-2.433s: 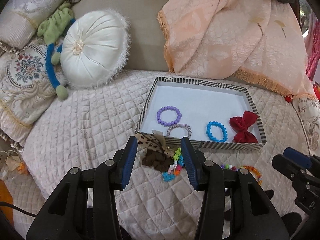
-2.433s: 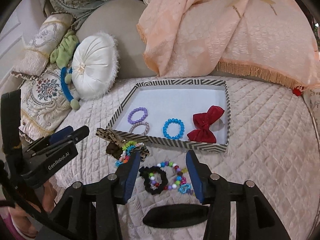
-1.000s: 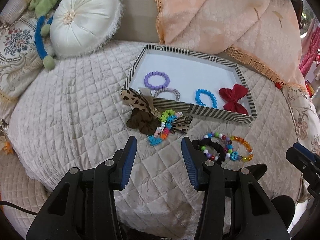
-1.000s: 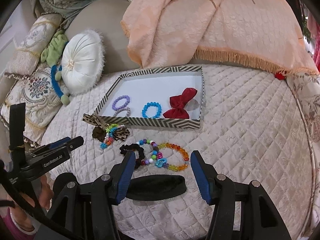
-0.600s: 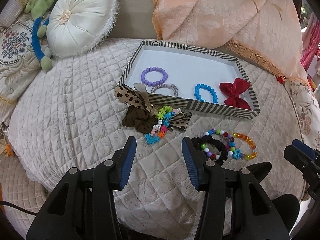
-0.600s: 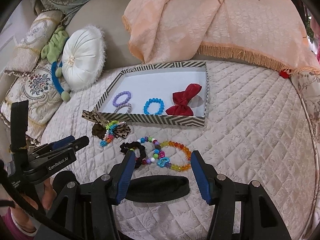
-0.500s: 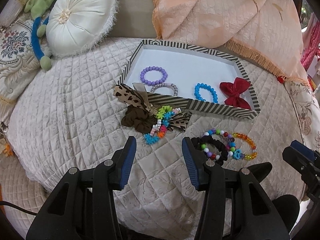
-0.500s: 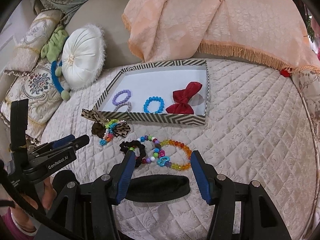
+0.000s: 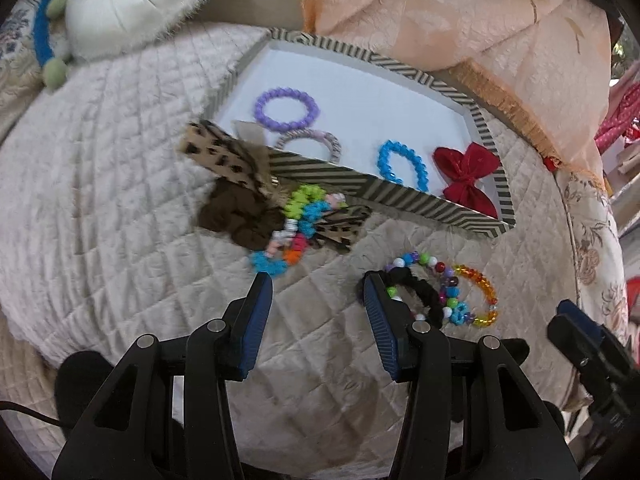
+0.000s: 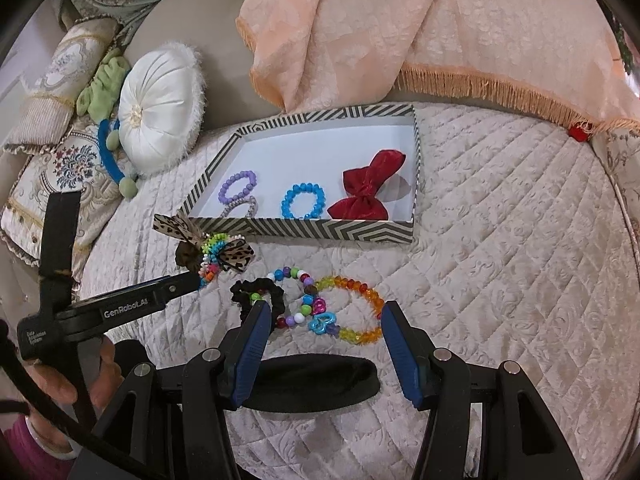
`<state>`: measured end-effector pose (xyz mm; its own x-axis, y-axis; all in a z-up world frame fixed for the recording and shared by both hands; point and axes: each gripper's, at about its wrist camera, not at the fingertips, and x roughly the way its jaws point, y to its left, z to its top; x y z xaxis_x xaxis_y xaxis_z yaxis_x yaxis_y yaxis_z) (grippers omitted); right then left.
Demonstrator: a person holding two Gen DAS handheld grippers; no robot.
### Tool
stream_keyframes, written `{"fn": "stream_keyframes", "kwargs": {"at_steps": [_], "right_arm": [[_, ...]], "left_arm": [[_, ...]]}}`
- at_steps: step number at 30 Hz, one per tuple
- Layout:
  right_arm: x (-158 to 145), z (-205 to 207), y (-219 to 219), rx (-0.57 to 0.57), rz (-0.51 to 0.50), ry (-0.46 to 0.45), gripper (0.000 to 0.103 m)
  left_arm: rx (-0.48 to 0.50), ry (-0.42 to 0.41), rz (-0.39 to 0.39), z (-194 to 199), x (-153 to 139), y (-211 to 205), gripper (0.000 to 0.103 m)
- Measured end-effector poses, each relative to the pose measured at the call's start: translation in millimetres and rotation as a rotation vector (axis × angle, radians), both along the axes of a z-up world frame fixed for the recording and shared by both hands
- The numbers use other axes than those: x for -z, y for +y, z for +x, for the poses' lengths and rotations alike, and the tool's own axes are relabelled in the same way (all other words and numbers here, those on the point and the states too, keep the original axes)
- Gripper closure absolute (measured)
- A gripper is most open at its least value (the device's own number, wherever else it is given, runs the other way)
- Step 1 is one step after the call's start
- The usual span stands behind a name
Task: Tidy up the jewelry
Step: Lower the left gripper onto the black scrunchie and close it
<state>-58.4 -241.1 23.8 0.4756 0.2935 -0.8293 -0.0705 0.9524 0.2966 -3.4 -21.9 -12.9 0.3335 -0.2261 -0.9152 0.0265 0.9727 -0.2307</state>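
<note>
A striped tray (image 9: 400, 196) on the quilted bed holds a purple bracelet (image 9: 260, 110), a blue bracelet (image 9: 384, 160) and a red bow (image 9: 466, 178). In front of it lie a leopard bow (image 9: 224, 160), a brown scrunchie (image 9: 236, 216) and a neon bead bracelet (image 9: 304, 208). My left gripper (image 9: 316, 284) hangs open just short of that pile, holding nothing. Further right lie a black scrunchie (image 10: 256, 290), a mixed bead bracelet (image 10: 296, 272) and an orange bracelet (image 10: 360, 286). My right gripper (image 10: 326, 312) stands open over them, and its pads touch nothing.
A black oblong pad (image 10: 312, 380) lies on the quilt close under the right gripper. A white round cushion (image 10: 160, 116) and patterned pillows sit at the back left. A peach fringed throw (image 10: 400, 20) hangs behind the tray. The bed's edge curves away at the right.
The left gripper has sunk and tipped downward, closing in on the neon bracelet and scrunchie pile. The right gripper has dropped a little toward the bead bracelets. Both keep the same jaw width.
</note>
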Motion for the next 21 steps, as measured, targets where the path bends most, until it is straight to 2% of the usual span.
{"fn": "stream_keyframes", "kwargs": {"at_steps": [8,12,13,15,18,21], "right_arm": [[11.1,7.4,-8.7,0.008,0.018,0.026,0.048],[17.8,11.0,-15.7,0.027,0.034,0.048,0.048],[19.0,11.5,-16.2,0.028,0.037,0.051,0.048],[20.4,12.8,-15.5,0.023,0.036,0.055,0.048],[21.8,15.6,-10.9,0.004,0.029,0.059,0.048],[21.7,19.7,-1.8,-0.037,0.033,0.046,0.048]], "left_arm": [[0.016,0.088,-0.039,16.7,26.9,-21.3,0.055],[-0.011,0.113,-0.068,22.9,38.9,-24.1,0.057],[-0.014,0.108,-0.077,23.9,40.7,-25.2,0.060],[0.000,0.095,-0.054,24.8,41.9,-29.0,0.085],[0.019,0.083,-0.055,23.6,40.8,-30.0,0.095],[0.018,0.042,-0.046,15.7,28.0,-19.8,0.097]]}}
